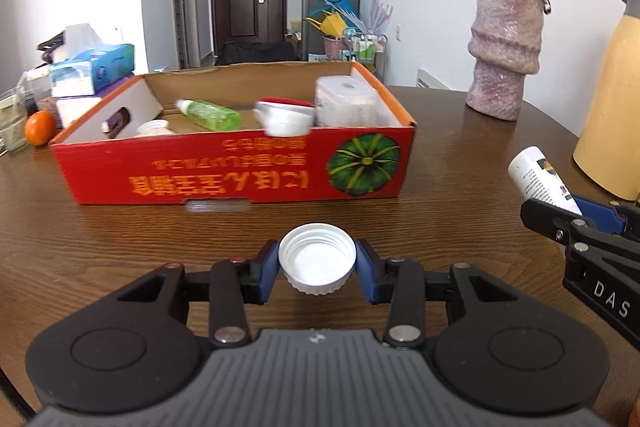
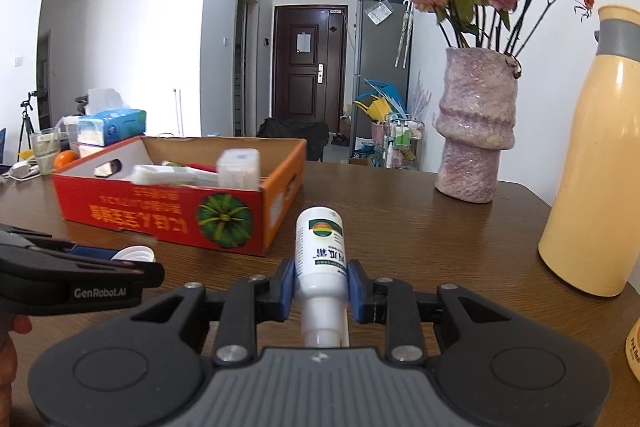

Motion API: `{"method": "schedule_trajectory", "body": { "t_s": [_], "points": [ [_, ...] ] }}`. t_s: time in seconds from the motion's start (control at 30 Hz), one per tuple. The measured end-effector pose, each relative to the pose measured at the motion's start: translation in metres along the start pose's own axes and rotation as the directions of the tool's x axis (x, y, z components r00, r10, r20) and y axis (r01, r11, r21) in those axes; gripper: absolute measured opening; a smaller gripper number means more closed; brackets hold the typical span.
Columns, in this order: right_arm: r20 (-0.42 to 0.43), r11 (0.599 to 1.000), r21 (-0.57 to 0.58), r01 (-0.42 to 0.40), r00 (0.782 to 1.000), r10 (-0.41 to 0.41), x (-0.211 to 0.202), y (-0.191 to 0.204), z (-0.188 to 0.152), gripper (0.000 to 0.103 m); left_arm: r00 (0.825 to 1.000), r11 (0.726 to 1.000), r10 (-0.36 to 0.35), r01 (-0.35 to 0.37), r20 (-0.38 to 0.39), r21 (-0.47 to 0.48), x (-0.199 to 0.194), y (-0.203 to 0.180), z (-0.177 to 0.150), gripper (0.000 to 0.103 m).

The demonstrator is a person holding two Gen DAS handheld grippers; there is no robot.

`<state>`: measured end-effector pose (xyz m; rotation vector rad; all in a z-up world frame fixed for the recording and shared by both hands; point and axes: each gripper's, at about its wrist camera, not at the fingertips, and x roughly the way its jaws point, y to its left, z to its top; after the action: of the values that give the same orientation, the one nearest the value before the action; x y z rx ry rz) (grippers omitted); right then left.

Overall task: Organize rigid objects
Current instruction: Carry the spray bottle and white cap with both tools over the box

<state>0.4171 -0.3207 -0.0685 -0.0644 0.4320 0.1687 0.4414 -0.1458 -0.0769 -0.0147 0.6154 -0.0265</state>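
White bottle cap (image 1: 317, 259) sits pinched in the left gripper (image 1: 317, 269), above the table just short of the red box (image 1: 236, 169). The right gripper (image 2: 320, 289) clamps a white bottle (image 2: 320, 259). Best carry both over the box's near wall before letting go. Tools read "GenRobot.AI" and "DAS".

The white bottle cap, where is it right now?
The white bottle cap is pinched in the left gripper, held above the brown table, just in front of the red cardboard box.
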Motion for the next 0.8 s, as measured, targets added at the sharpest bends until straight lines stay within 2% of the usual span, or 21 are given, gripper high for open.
{"method": "schedule_trajectory", "body": {
  "t_s": [0.47, 0.8],
  "points": [
    [0.044, 0.998, 0.025, -0.051, 0.998, 0.05, -0.026, 0.067, -0.001, 0.027, 0.997, 0.995, 0.033, -0.027, 0.068, -0.094, -0.046, 0.063, -0.007, 0.042],
    [0.073, 0.996, 0.041, -0.075, 0.995, 0.072, -0.028, 0.113, 0.008, 0.027, 0.993, 0.988, 0.037, -0.02, 0.111, -0.154, -0.065, 0.108, 0.004, 0.042]
  ]
}}
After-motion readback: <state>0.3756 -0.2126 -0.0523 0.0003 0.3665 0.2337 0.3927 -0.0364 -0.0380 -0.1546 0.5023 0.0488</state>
